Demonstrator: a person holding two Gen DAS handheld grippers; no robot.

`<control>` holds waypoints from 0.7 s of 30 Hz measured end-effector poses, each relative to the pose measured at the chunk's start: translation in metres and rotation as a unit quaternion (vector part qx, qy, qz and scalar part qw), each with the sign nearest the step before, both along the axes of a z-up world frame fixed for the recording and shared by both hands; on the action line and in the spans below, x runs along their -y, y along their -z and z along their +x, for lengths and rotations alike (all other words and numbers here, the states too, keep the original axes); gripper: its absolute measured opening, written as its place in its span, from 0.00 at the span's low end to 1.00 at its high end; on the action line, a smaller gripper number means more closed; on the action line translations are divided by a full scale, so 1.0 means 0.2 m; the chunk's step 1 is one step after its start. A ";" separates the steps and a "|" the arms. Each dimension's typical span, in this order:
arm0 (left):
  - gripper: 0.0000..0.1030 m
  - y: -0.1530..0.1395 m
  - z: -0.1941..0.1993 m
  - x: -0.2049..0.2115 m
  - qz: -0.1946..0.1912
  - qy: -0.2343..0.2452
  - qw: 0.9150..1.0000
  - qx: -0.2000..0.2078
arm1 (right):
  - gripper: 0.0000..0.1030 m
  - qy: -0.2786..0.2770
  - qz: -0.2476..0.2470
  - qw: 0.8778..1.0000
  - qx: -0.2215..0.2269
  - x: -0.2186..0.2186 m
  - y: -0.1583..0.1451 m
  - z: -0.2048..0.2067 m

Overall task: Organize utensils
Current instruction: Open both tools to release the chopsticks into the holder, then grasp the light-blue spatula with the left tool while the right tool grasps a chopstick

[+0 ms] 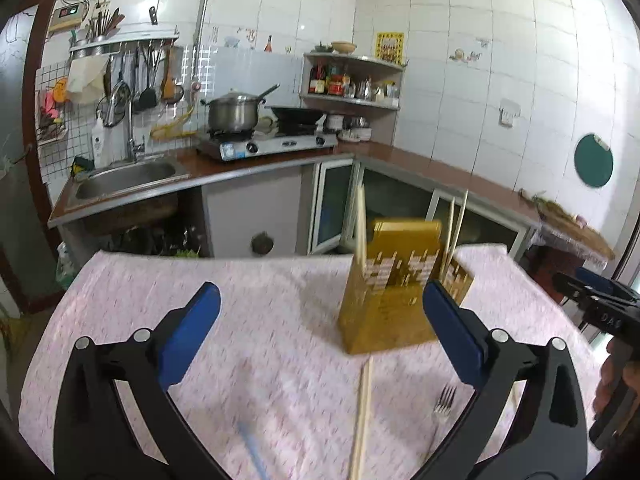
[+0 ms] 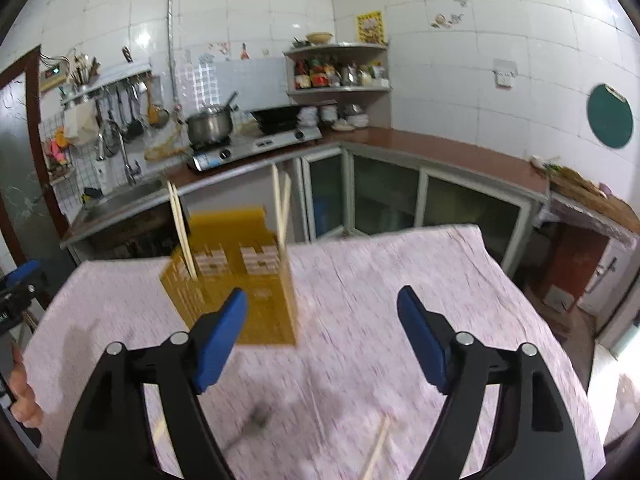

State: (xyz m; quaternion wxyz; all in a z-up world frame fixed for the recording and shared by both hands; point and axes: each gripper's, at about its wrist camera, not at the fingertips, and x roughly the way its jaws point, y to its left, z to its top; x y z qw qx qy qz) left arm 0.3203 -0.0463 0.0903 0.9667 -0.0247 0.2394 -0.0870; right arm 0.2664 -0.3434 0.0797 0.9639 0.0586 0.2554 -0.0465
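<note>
A yellow slotted utensil holder (image 1: 394,292) (image 2: 248,280) stands on the pink-clothed table (image 1: 260,280) (image 2: 420,272). Chopsticks (image 1: 361,224) (image 2: 182,232) stick up out of its left and right compartments. In front of the holder, a loose chopstick (image 1: 364,412) (image 2: 378,448) and a fork (image 1: 445,398) lie on the cloth. In the right wrist view the fork (image 2: 256,420) is only a dark blur. My left gripper (image 1: 320,296) is open and empty, short of the holder. My right gripper (image 2: 323,300) is also open and empty, to the holder's right.
A blurred pale blue item (image 1: 250,444) lies near the table's front. Behind the table runs an L-shaped counter with a sink (image 1: 124,180), a gas stove (image 1: 264,146) carrying a pot and wok, and a corner shelf (image 1: 352,76). A hand grips each gripper's handle at the frame edges.
</note>
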 end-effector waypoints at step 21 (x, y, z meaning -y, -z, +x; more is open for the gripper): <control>0.81 0.64 0.05 -0.26 0.009 -0.042 0.979 -0.198 | 0.47 0.064 0.033 0.974 -0.213 0.24 0.68 -0.03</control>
